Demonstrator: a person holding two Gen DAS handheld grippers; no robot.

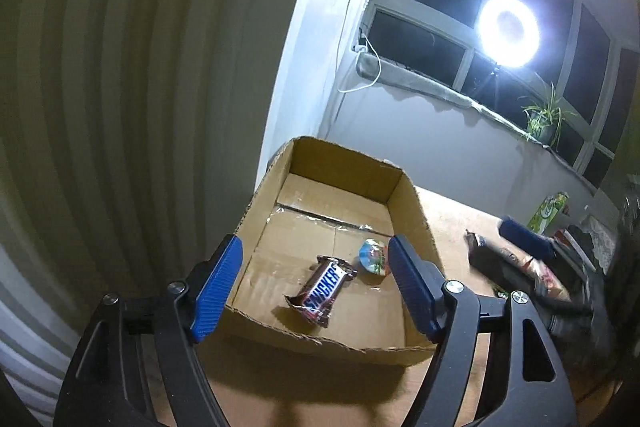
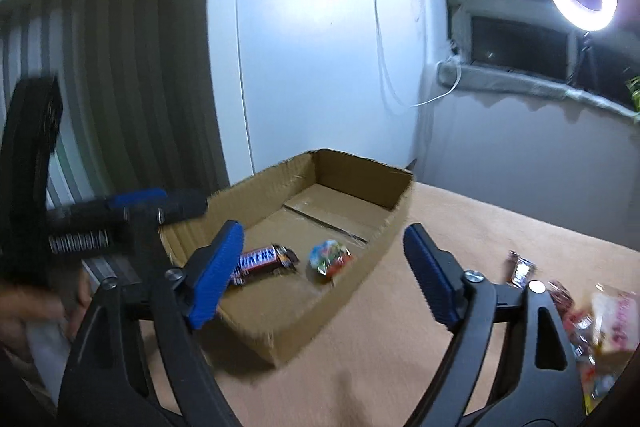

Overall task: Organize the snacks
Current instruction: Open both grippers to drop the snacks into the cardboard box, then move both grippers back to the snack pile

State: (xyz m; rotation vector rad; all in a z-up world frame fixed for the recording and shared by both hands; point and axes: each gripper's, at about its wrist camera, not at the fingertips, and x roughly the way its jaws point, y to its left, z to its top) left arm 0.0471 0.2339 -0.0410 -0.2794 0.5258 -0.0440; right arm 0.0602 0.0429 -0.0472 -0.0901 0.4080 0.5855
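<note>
With both the left tongs (image 1: 315,285) and right tongs (image 2: 324,277) spread and empty, the light cardboard box (image 2: 256,327) could be shoved across the surface (image 2: 400,327) during another reach, jostling the Snickers bar (image 1: 322,289) and small candy packet (image 1: 374,256) lying inside.

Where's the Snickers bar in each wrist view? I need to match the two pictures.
Left wrist: Snickers bar lies on the box floor, lower centre, between the blue fingers.
Right wrist: Snickers bar lies in the box's near left part, partly hidden behind one blue finger.
Shared landmark: the small colourful packet just right of the bar.
</note>
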